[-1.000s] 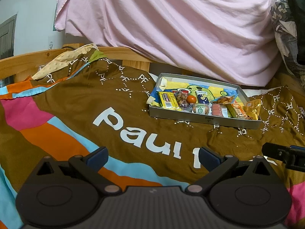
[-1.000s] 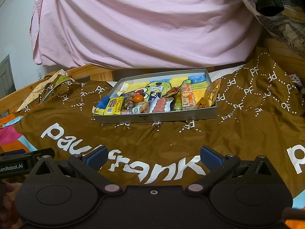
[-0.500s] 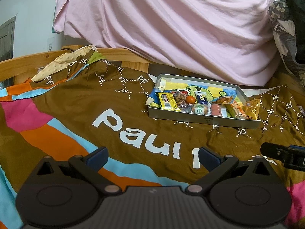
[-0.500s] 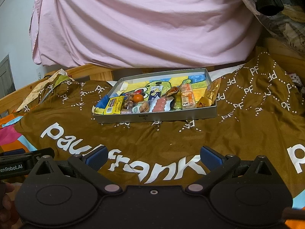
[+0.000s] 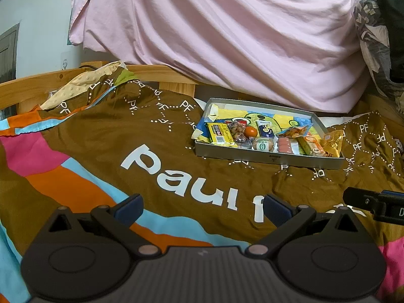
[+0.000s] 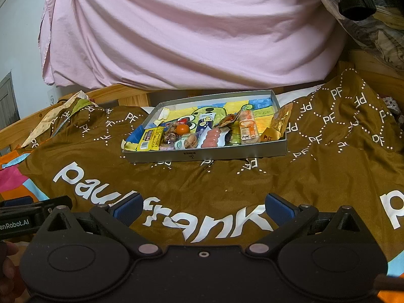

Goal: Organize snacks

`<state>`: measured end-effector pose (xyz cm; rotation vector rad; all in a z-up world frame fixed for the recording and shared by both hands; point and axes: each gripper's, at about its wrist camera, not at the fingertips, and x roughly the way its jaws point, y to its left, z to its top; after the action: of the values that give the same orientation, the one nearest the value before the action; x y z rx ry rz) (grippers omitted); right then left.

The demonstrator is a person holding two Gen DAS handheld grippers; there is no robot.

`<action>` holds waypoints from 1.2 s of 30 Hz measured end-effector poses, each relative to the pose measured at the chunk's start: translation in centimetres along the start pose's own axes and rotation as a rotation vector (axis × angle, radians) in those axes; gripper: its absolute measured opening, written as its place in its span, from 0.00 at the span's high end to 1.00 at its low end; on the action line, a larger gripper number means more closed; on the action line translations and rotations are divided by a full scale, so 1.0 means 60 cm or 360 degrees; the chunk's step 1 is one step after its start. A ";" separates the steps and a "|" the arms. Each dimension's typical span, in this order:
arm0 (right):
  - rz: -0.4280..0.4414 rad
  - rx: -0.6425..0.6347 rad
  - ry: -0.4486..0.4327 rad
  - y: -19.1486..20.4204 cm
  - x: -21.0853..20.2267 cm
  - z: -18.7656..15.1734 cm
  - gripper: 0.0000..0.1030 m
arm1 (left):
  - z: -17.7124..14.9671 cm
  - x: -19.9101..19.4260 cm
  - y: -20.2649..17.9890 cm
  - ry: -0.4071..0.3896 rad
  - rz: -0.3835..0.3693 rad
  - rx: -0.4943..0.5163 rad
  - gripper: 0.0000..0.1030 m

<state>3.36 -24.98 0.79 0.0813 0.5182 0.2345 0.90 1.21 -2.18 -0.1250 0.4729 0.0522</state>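
Note:
A shallow silver tray lies on the brown blanket, far ahead of both grippers. Inside lie several snacks along its front: a yellow bar, a small orange ball, pink sausages, a blue-and-white pack, an orange wrapped bar and a gold packet leaning over the right rim. My left gripper and right gripper both stand open and empty, low over the blanket.
The brown "paul frank" blanket with pink, orange and blue stripes covers the bed. A pink sheet hangs behind. A wooden rail runs at the back left. The other gripper's finger shows at right, and a hand at lower left.
The left gripper's view has drifted slightly, with the tray sitting a little lower and nearer. The right gripper has barely moved. Both stay open.

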 end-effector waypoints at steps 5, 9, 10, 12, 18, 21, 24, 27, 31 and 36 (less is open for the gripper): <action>-0.0001 0.0000 0.0000 0.000 0.000 0.000 0.01 | 0.000 0.000 -0.001 0.0003 0.0010 0.0006 0.00; -0.0002 0.0001 0.0003 0.000 0.000 0.000 0.01 | 0.002 0.001 -0.003 0.0034 0.0055 0.0009 0.00; -0.0003 0.0002 0.0003 0.000 0.001 0.000 0.01 | 0.003 0.001 -0.004 0.0037 0.0076 0.0018 0.00; -0.0004 0.0001 0.0003 0.000 0.000 0.000 0.01 | 0.003 0.002 -0.006 0.0045 0.0112 0.0041 0.00; -0.0005 0.0002 0.0007 0.001 0.001 -0.001 0.01 | 0.004 -0.003 -0.007 0.0011 0.0086 0.0062 0.00; -0.0005 0.0000 0.0007 0.000 0.002 -0.001 0.01 | 0.004 -0.003 -0.008 0.0007 0.0085 0.0076 0.00; -0.0004 0.0001 0.0008 0.001 0.002 -0.001 0.01 | 0.004 -0.001 -0.007 0.0017 0.0079 0.0077 0.00; -0.0005 0.0001 0.0008 0.001 0.002 -0.001 0.01 | 0.003 -0.001 -0.008 0.0017 0.0077 0.0087 0.00; -0.0005 0.0000 0.0009 0.001 0.001 0.000 0.01 | 0.002 -0.001 -0.008 0.0017 0.0071 0.0094 0.00; -0.0006 0.0002 0.0015 0.002 0.003 -0.003 0.01 | 0.001 -0.002 -0.007 0.0015 0.0059 0.0082 0.00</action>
<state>3.39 -24.84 0.57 0.0808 0.5276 0.2307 0.86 0.83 -2.06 -0.0658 0.4854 0.0756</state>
